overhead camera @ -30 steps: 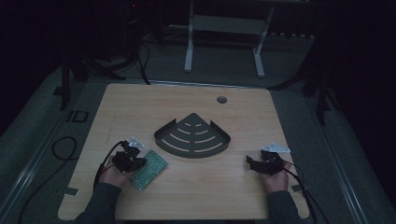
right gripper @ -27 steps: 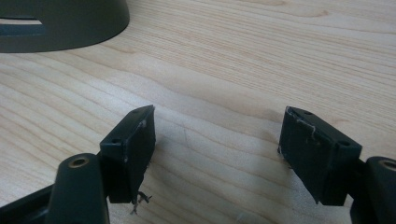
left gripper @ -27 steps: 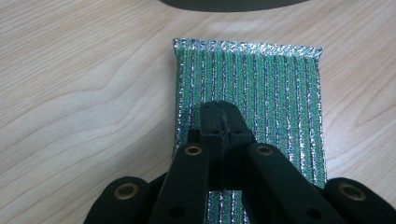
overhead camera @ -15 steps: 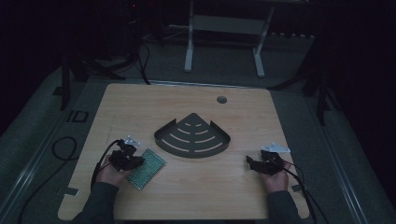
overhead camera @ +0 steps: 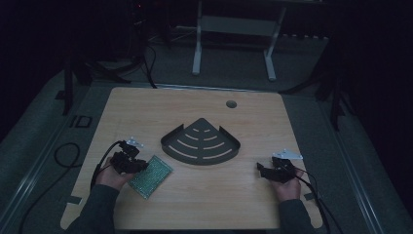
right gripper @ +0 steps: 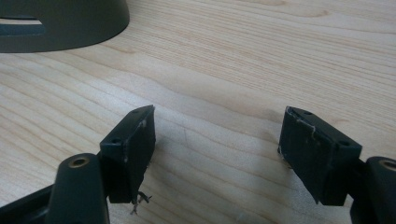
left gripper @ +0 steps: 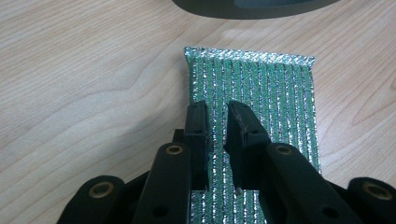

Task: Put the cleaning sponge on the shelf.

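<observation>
Your left gripper [left gripper: 215, 122] is pinching the near end of the green scouring pad [overhead camera: 151, 176], jaws almost together on it, at the table's [overhead camera: 146, 112] near left beside the dark corner rack [overhead camera: 200, 143]. It is looking light, soft and floppy, so keep gripping an edge. Its long axis is pointing far-right toward the rack. Your right gripper [right gripper: 217, 140] is resting wide apart, holding nothing.

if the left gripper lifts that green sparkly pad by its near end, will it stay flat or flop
Probably it droops: the green pad looks like a thin woven mesh lying flat on the table, so the far end likely sags. It seems light for its size. The left gripper has its jaws nearly closed over it, and the ribbed weave should give decent grip.
</observation>
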Available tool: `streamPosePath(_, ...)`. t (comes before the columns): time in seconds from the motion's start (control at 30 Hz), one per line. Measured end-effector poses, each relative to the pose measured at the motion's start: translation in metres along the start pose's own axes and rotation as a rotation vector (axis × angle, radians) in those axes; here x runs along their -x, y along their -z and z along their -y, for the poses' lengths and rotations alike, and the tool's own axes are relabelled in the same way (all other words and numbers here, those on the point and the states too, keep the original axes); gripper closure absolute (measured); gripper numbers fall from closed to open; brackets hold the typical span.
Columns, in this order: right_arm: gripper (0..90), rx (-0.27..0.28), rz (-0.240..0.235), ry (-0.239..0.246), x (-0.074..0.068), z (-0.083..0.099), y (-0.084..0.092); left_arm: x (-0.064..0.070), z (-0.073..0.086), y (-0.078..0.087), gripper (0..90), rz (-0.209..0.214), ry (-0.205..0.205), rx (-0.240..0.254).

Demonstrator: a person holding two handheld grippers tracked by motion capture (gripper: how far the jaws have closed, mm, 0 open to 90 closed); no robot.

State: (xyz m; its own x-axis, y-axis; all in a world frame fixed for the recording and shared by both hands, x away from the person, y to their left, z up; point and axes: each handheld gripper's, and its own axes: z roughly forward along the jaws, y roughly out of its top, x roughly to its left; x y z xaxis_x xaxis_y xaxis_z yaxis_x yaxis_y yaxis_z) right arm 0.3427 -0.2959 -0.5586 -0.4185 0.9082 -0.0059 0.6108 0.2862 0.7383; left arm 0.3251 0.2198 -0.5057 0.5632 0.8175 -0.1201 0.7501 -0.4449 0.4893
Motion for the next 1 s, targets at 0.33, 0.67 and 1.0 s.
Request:
streamPosePath(0.33, 26.5, 0.0, 0.0, 0.001, 0.0, 0.0, 0.0, -0.01, -0.01, -0.001, 77.4, 0.043, 0.008, -0.061)
streamPosePath(0.67, 26.5, -0.001, 0.0, 0.002, 0.0, 0.0, 0.0, -0.019, -0.017, -0.004, 74.2, 0.094, 0.012, -0.126)
streamPosePath(1.0, 26.5, -0.001, 0.0, 0.001, 0.0, 0.0, 0.0, -0.024, -0.021, -0.011, 73.5, 0.127, 0.015, -0.175)
